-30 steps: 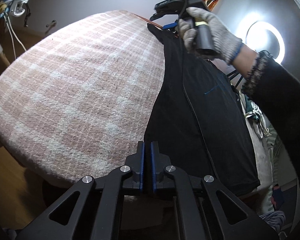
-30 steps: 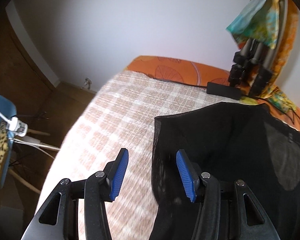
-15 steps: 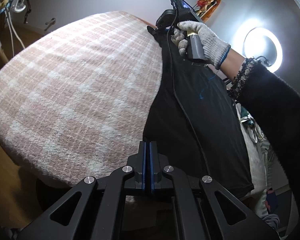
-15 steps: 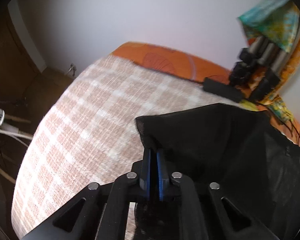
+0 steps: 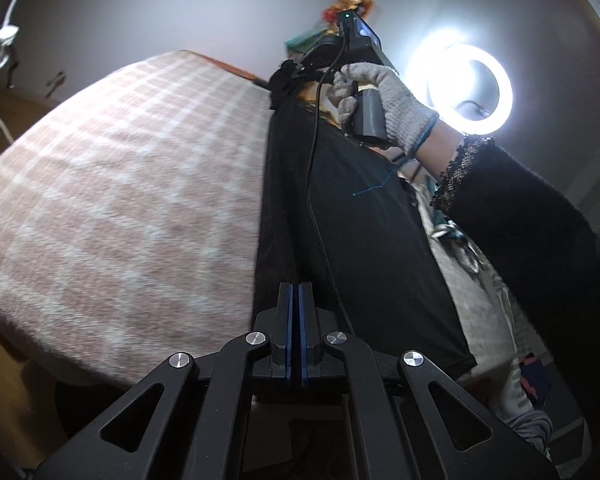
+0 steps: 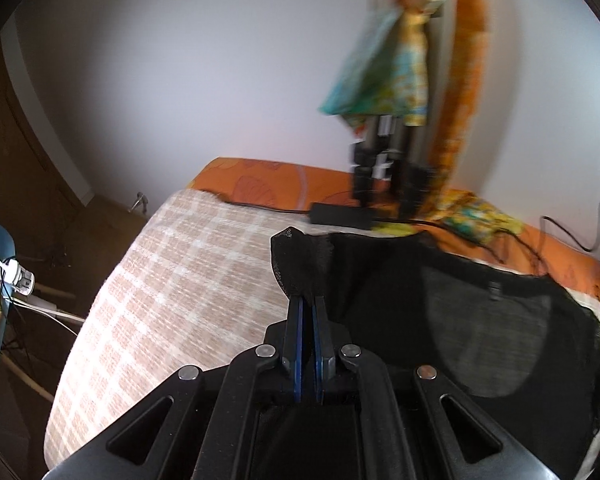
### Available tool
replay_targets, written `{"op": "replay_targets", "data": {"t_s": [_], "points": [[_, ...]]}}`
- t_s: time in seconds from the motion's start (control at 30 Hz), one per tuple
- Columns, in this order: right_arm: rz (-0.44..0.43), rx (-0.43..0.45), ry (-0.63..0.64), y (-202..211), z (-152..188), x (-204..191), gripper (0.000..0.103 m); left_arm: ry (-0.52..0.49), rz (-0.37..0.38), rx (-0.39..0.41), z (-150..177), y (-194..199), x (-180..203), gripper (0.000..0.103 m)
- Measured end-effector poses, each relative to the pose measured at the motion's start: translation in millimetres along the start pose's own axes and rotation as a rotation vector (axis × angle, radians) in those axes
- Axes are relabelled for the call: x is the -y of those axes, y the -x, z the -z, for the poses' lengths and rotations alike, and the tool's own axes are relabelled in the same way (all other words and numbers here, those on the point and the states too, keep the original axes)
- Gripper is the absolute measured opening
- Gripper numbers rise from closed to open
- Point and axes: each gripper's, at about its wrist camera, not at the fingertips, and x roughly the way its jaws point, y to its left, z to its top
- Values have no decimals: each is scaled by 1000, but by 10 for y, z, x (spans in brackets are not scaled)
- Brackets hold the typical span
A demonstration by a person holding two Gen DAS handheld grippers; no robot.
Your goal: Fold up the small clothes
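Bed (image 5: 112,184): plaid blanket is my folding surface; the free area lies beside the cloth.
Garment (image 5: 352,248): black, thin, stretched along the blanket's edge between my two claws. I judge it is held taut so it hangs flat and an edge can be laid down straight.
Right gripper (image 6: 307,320): pads pinched on a far corner, which bunches above the tips; raised well above the bed.
Left gripper (image 5: 295,332): pads together on the near hem, low, anchoring that end.
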Motion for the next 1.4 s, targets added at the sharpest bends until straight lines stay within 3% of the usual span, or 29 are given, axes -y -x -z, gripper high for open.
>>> {"op": "replay_targets", "data": {"t_s": [0.4, 0.73, 0.83, 0.87, 0.93, 1.0, 1.13, 1.27, 1.4], "points": [[80, -21, -171, 95, 388, 1021, 1, -83, 53, -148, 176, -490, 402, 1], [145, 9, -186, 3, 446, 1197, 1, -123, 90, -230, 278, -697, 618, 1], [169, -41, -190, -80, 470, 1254, 12, -152, 94, -249, 295, -687, 660, 6], [155, -48, -198, -87, 474, 1286, 31, -168, 95, -250, 297, -665, 682, 11], [131, -44, -213, -40, 506, 1333, 44, -190, 90, -255, 315, -644, 723, 19], [121, -28, -215, 88, 547, 1360, 44, -199, 104, -256, 332, -586, 731, 27], [84, 3, -218, 438, 593, 1457, 54, -220, 129, -233, 345, -413, 757, 27], [58, 63, -205, 1011, 703, 1589, 57, -258, 146, -159, 319, -144, 780, 27], [42, 108, -222, 1622, 936, 1741, 58, -252, 117, -116, 277, -14, 732, 27]]}}
